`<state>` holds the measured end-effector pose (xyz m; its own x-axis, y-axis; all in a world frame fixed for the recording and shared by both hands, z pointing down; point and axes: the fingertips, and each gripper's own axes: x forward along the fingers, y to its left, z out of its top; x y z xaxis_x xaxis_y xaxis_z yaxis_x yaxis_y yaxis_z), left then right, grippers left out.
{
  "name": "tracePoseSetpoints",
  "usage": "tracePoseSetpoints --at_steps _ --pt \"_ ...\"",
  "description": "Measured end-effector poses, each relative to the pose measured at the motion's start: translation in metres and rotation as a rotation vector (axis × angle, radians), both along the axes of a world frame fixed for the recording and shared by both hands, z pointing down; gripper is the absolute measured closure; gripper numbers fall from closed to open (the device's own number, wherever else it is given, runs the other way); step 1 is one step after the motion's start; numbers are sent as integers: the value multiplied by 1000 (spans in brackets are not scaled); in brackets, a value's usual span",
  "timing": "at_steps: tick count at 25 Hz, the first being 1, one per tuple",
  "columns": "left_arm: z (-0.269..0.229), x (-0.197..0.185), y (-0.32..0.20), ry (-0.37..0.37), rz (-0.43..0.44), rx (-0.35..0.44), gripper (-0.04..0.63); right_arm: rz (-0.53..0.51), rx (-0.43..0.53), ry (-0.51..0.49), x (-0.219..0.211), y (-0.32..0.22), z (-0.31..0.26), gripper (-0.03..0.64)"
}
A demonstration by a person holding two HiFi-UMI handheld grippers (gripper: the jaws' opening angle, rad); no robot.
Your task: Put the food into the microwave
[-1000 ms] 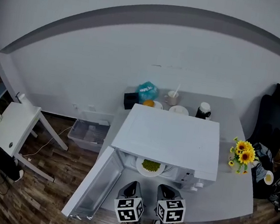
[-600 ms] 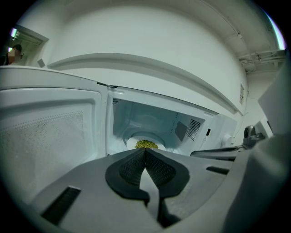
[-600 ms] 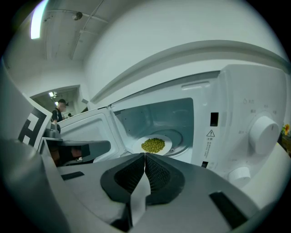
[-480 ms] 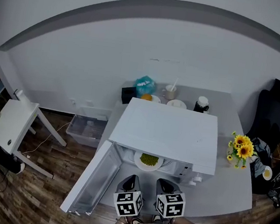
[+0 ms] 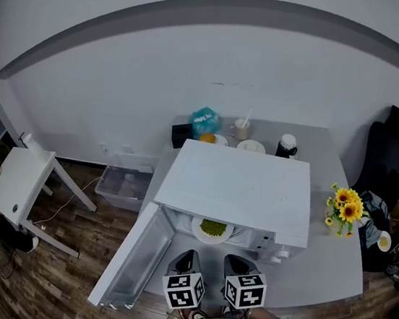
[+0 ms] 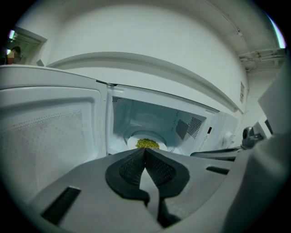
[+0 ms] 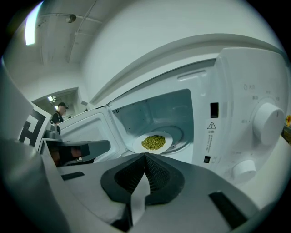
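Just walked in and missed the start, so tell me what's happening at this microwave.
A person stands at the white microwave with a gripper in each hand. The plate of green food already sits inside it. The left gripper and right gripper are both shut with nothing between their jaws, held just in front of the opening. The door hangs wide open to the left, so closing it looks like what remains.

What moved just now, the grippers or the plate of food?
Nothing visibly moved; only the view shifted slightly. The white plate of green food stays inside the open white microwave; the left gripper and right gripper stay shut, empty, out front.
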<state>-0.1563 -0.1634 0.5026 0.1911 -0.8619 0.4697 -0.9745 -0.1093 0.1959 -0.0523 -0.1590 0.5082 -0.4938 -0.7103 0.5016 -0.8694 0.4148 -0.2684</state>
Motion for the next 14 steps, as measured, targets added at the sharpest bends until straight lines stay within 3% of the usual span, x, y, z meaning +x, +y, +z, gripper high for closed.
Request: tracePoseSetpoints --at_steps 14 --pt "3 -4 -2 3 -6 -8 591 12 -8 -3 2 -2 1 601"
